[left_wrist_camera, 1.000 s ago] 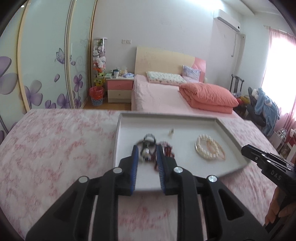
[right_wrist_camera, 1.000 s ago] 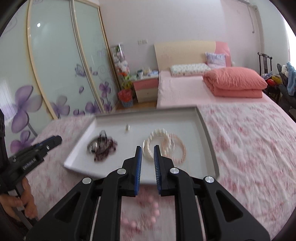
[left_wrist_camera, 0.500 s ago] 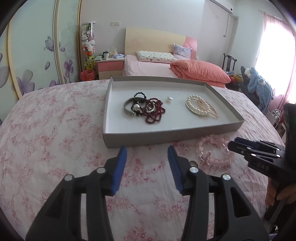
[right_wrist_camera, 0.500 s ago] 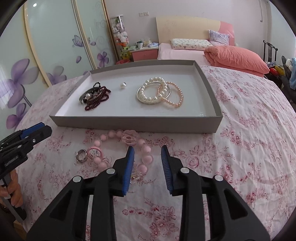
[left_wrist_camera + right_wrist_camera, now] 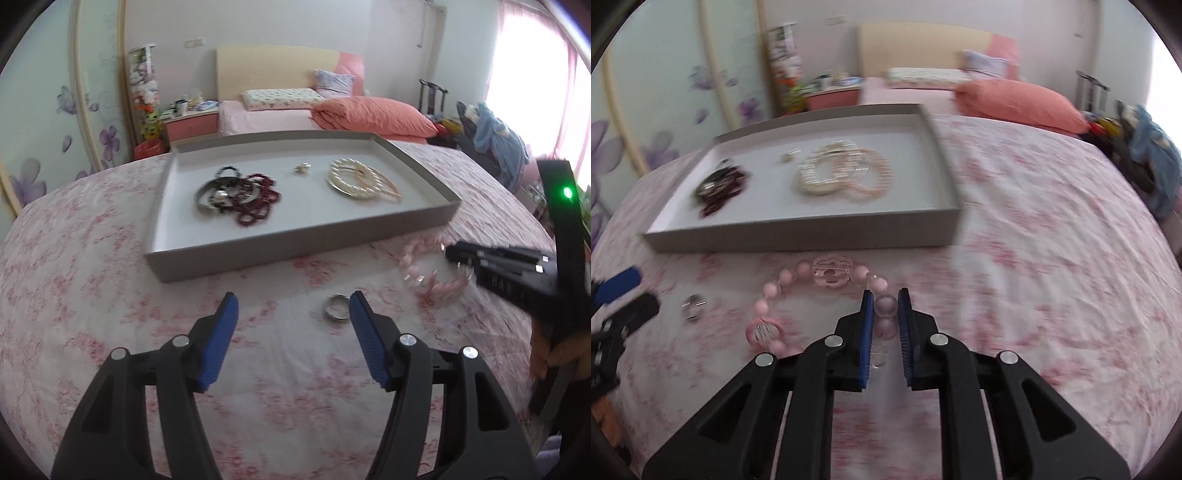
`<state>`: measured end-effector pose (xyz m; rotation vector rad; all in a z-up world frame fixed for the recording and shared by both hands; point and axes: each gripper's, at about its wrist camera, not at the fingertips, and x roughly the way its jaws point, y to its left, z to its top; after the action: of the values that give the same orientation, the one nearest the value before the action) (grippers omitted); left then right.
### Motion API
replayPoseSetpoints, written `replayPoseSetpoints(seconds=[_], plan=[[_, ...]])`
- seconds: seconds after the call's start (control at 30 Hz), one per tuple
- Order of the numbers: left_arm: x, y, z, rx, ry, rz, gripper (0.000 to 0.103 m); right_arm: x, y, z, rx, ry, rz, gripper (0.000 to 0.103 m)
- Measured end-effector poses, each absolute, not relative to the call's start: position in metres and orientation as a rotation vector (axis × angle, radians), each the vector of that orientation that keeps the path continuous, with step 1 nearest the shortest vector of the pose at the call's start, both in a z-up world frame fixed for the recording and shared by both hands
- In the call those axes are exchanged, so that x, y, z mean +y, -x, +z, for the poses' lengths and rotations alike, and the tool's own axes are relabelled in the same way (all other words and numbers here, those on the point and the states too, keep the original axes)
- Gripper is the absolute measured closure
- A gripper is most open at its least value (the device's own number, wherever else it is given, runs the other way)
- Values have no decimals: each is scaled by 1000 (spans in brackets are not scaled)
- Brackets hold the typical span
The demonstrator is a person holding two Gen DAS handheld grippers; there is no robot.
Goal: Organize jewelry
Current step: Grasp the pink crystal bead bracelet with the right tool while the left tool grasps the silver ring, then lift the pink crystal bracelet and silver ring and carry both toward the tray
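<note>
A grey tray [image 5: 310,243] on the floral cloth holds a dark red bead pile [image 5: 255,203], a small stud [image 5: 302,168] and pearl bracelets [image 5: 360,179]. A pink bead bracelet [image 5: 798,295] lies in front of the tray. My right gripper [image 5: 885,308] has its blue pads closed around one pink bead of it. A silver ring [image 5: 336,308] lies on the cloth just inside my open left gripper [image 5: 293,314], by its right finger. The ring also shows in the right wrist view [image 5: 692,306].
The tray [image 5: 812,236] stands just beyond the bracelet. The right gripper [image 5: 509,273] shows at the right of the left wrist view, over the pink bracelet [image 5: 432,273]. A bed, nightstand and wardrobe stand behind the table.
Both grippers have drawn back from the tray and lowered toward the cloth. The left one opened wide beside the ring. The right one opened, then closed around a bead of the pink bracelet.
</note>
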<state>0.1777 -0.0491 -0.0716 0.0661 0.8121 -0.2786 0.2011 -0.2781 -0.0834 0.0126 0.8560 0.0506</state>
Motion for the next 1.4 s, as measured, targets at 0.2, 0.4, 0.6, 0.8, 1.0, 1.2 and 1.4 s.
replayPoseSetpoints(seconds=[0.2, 0.4, 0.6, 0.8, 1.0, 1.2, 1.4], plan=[[-76, -186, -85, 864, -121, -305, 41, -283, -202, -84, 857, -15, 47, 89], [-87, -198, -94, 894, -121, -260, 62, -285, -203, -84, 859, -24, 55, 89], [-76, -202, -93, 895, -120, -176, 81, -277, -202, -83, 859, 1, 74, 89], [-35, -201, -93, 899, -83, -85, 80, -254, -201, -83, 860, 32, 150, 89], [-26, -197, -92, 897, -59, -80, 77, -255, -200, -83, 862, 14, 163, 88], [-26, -198, -92, 900, -53, -97, 68, -255, -200, -83, 862, 18, 162, 88], [-29, -197, -91, 899, -55, -93, 71, -255, -200, -83, 862, 20, 161, 88]])
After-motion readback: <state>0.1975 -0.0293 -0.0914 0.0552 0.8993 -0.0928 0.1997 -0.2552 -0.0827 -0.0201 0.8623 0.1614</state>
